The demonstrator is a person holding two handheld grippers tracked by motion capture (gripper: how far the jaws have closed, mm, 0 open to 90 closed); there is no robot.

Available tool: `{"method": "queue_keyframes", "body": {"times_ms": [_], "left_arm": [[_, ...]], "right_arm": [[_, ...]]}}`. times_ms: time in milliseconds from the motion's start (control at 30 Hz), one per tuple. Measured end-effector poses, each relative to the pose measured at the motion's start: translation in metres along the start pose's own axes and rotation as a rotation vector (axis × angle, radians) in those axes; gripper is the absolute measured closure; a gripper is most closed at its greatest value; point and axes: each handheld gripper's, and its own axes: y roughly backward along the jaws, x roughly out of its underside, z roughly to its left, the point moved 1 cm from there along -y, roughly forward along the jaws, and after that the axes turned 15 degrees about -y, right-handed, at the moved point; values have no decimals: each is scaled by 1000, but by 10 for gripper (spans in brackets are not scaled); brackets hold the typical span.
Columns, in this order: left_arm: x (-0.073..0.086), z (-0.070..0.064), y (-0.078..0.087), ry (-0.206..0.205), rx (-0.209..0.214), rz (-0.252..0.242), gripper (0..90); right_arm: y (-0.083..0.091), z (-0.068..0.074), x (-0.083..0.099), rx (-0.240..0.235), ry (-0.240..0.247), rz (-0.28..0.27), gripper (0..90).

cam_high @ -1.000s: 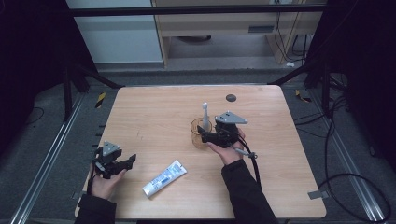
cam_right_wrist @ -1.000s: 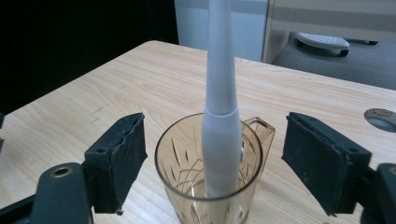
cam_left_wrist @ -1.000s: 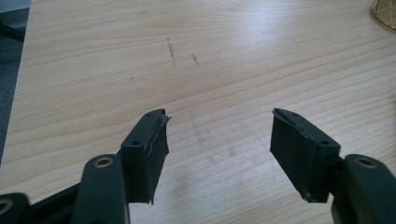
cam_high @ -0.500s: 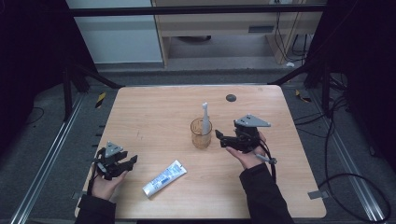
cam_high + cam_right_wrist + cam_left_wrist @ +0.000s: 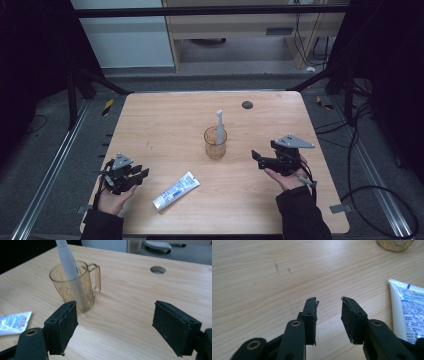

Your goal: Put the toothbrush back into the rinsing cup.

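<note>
A clear amber cup is standing upright near the middle of the wooden table, with its handle seen in the right gripper view turned towards the table's far side. A white toothbrush is being held inside the cup, handle down, leaning against the rim with its head sticking up above it. A tube of toothpaste is lying flat on the table, nearer the person and to the left of the cup, well apart from it.

The right gripper is being held just above the table to the right of the cup, apart from it, with its jaws spread wide and nothing between them. The left gripper is being held low at the near left of the table, just beside the tube's left, its jaws parted by a narrower gap and gripping nothing.

A round dark hole is showing in the table surface beyond the cup
</note>
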Motion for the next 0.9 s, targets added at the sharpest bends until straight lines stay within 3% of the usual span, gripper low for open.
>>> {"method": "queue_keyframes", "body": {"times_ms": [233,467,900], "left_arm": [[0,-9,3,-30,41,20,708],[-1,-15,4,-43,83,36,733],[-18,-28,8,-101,153,44,588]], "right_arm": [[1,-14,15,36,25,53,202],[6,-26,24,71,11,75,202],[7,-40,32,120,12,96,200]]}}
